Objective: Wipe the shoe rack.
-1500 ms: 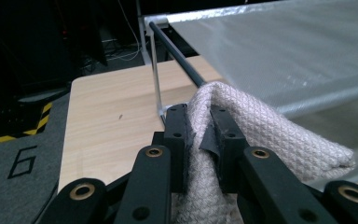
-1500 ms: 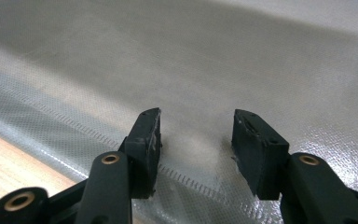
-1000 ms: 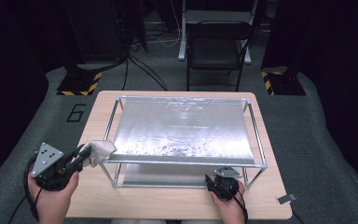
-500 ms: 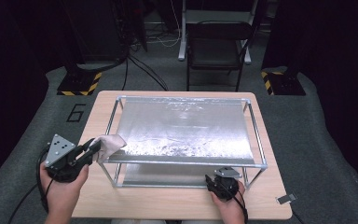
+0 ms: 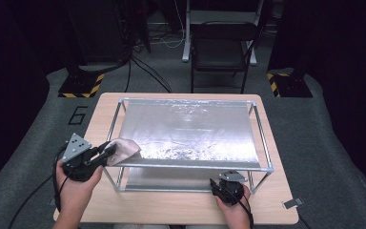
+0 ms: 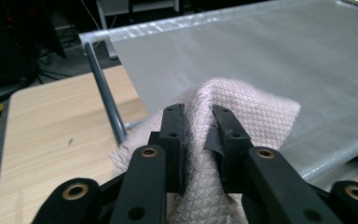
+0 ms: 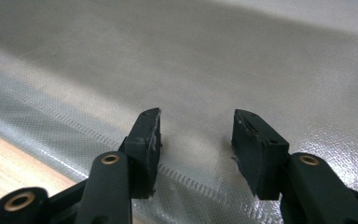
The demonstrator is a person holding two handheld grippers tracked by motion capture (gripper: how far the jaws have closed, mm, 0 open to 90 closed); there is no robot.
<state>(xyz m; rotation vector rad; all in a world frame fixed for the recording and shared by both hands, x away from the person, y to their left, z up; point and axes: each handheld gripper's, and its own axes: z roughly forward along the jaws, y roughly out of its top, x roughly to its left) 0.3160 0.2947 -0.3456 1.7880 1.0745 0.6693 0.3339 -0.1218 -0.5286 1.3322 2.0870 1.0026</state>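
Two grippers are at work on this frame, and ours on the left has done all the travelling. A second ago our left gripper held the pink cloth out over the bare table beside the frame; now the cloth lies on the near left corner of the silver sheet, so we judge the wiping stroke is just starting. The jaws have just been easing open a little, yet the left gripper view has the cloth bunched up between them, both pads pressed into a raised fold. We read that as a hold that is loosening slightly, not a release.

Relative to those jaws, the cloth rises as a ridge between the tips, spreads ahead of them onto the sheet, and hangs back beneath them toward the hand. The frame's upright post stands just off to the left of the jaws.

Our right gripper has kept its place at the frame's near rail. Its jaws stand apart with nothing between them, the sheet lying beyond and beneath the tips.
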